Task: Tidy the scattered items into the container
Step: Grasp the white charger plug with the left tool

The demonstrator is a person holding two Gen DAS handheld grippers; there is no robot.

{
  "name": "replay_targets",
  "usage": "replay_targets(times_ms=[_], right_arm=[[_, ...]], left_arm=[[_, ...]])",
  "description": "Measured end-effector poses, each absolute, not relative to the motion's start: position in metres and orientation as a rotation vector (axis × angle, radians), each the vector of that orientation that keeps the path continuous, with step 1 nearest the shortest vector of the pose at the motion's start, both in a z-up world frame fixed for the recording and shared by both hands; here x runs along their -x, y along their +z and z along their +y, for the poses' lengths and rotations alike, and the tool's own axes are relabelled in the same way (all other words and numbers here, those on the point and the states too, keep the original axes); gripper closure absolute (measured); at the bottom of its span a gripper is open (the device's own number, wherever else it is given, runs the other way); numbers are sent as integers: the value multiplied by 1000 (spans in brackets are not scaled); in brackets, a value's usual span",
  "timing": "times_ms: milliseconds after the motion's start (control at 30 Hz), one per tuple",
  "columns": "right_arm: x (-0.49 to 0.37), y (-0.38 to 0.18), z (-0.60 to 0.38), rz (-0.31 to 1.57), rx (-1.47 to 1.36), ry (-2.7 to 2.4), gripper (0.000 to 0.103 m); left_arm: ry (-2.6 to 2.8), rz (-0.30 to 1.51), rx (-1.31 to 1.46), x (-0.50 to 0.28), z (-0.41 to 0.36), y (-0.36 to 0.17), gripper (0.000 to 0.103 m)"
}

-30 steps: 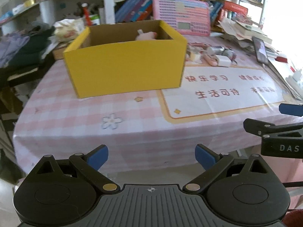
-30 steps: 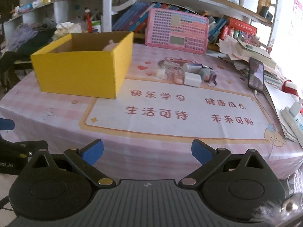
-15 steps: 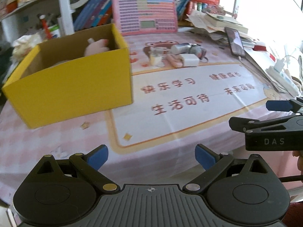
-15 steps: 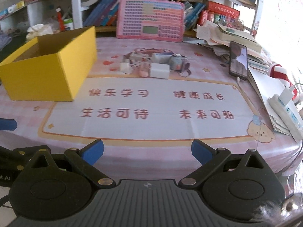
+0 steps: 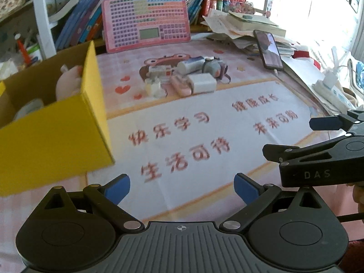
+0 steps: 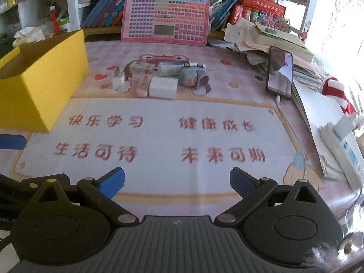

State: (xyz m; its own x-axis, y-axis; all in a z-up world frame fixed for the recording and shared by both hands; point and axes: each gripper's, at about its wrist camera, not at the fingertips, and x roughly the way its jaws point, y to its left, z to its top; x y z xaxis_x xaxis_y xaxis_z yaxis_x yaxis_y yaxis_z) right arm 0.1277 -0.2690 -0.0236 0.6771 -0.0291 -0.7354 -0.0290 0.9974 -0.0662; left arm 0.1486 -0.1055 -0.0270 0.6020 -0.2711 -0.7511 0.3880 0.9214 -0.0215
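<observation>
A yellow cardboard box (image 5: 52,136) (image 6: 43,84) stands at the left of the table, with a pink plush toy (image 5: 68,84) inside. A cluster of small items lies mid-table: a white plug (image 6: 119,80), a pink case (image 6: 142,87), a white charger block (image 6: 163,87), a white box (image 6: 141,67), a pale cylinder (image 6: 170,68) and a grey-blue toy (image 6: 193,77). My left gripper (image 5: 182,188) is open and empty over the mat's near edge. My right gripper (image 6: 177,182) is open and empty, well short of the cluster; it also shows at the right of the left wrist view (image 5: 318,157).
A pink keyboard toy (image 6: 165,18) leans against shelves of books at the back. A phone (image 6: 279,72) on a cable, stacked papers (image 6: 273,41) and a power strip (image 6: 341,145) lie on the right. The printed mat (image 6: 159,136) covers the table's middle.
Both grippers have swung right and moved forward over the table. The box has shifted to the left of both views and the item cluster is nearer. Both stay open.
</observation>
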Motion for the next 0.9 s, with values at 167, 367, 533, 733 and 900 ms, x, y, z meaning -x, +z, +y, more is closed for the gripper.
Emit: replay_targets(times_ms=[167,367,533,733,900], right_arm=[[-152,-20,-288,817,63,22,4],[-182,-23,-308,819,43,66,6],[-211,-27,-322,819,5,106,13],[-242,-31,-320,811,-20,159,16],[-263,-36,-314,798,-29,198,16]], left_arm=[[-354,837,-163,-168,-125,-21,5],[-298,838,-188,-191,-145,-19,9],[-235,836,-210,-211,-152,-17,19],[-146,827,-221,-242,-153,-12,29],[-98,816,-228,-267,-156,-9,29]])
